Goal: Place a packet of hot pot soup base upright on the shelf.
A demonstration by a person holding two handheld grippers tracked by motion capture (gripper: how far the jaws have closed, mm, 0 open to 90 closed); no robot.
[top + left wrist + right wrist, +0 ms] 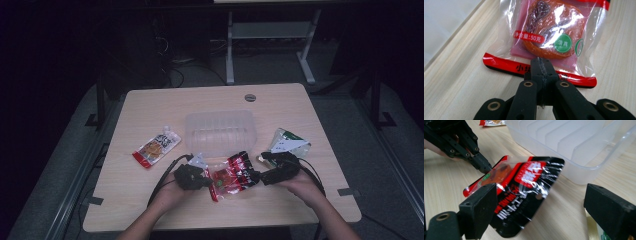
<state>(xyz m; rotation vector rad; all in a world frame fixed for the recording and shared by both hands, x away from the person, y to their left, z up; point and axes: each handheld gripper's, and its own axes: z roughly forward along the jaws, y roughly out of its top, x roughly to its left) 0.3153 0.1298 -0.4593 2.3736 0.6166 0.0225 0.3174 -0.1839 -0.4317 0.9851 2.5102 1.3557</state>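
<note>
Black jaws of the left gripper (541, 65) clenched on the red-edged hem of a clear plastic snack packet (549, 32) with orange-brown food inside.

Lying on the pale wooden table (150, 105), the packet's other, black-and-red printed end sits between the spread jaws of the right gripper (544, 205), which stand released on either side without pressing it. Just behind the packet stands a clear ribbed plastic tub (220, 131); a green-and-white pouch (287, 142) lies beside the right hand, an orange spouted pouch (156, 146) well off to the left.
</note>
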